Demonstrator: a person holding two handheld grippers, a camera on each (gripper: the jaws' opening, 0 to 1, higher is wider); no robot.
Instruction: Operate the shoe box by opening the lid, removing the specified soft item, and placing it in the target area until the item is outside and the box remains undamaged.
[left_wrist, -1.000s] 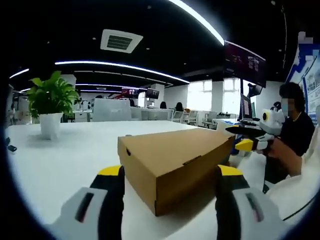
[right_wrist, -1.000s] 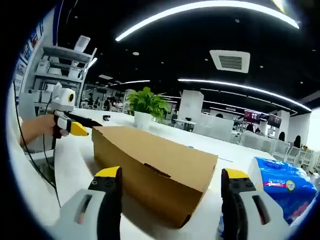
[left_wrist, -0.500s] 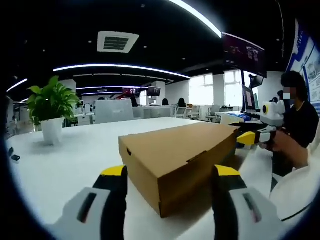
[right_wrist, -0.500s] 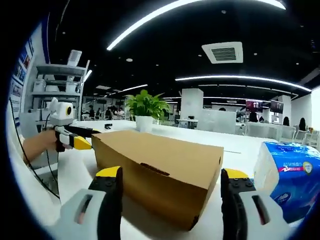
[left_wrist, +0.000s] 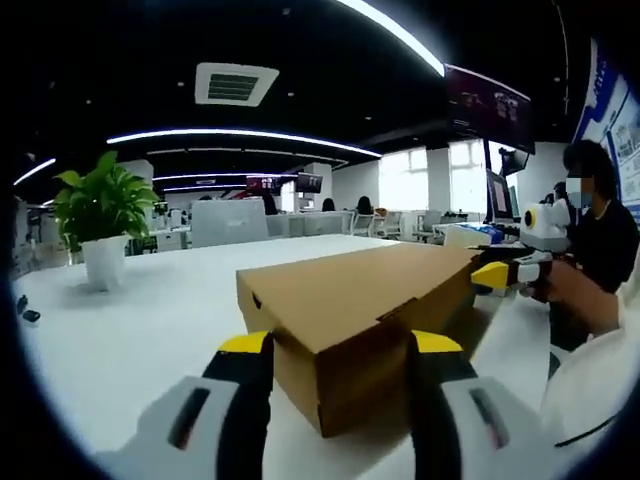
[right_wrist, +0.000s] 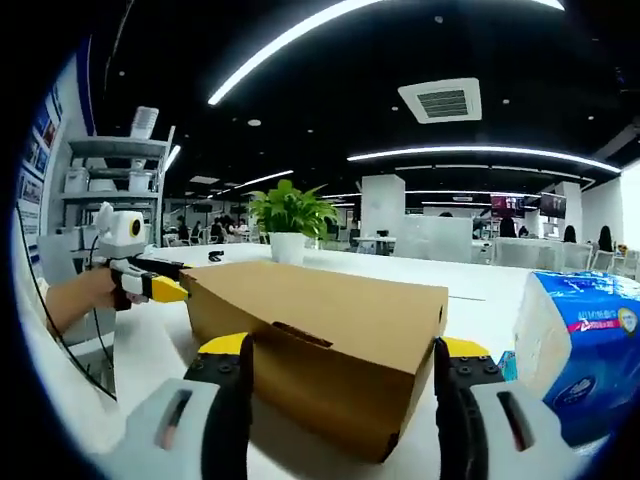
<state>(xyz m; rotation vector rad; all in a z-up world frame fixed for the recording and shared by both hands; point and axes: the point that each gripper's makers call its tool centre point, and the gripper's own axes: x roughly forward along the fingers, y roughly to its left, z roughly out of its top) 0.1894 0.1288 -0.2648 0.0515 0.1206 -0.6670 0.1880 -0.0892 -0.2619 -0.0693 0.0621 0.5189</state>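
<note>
A brown cardboard shoe box (left_wrist: 350, 315) lies on the white table (left_wrist: 140, 330) with its lid down. My left gripper (left_wrist: 340, 345) is open, and its yellow-tipped jaws flank the box's near corner. From the other end, the box (right_wrist: 330, 325) sits between the jaws of my open right gripper (right_wrist: 345, 350). In the left gripper view the right gripper (left_wrist: 493, 272) shows at the box's far end, held by a hand. In the right gripper view the left gripper (right_wrist: 166, 290) shows at the far left end. The box's contents are hidden.
A blue pack of tissues (right_wrist: 575, 345) stands on the table just right of the box. A potted plant (left_wrist: 100, 215) stands further back, also the plant (right_wrist: 290, 215). A person (left_wrist: 600, 250) sits at the table's edge. A shelf unit (right_wrist: 110, 190) stands behind.
Both pairs of jaws have narrowed a little and come closer around the box's ends. The box has stayed in place with its lid down.
</note>
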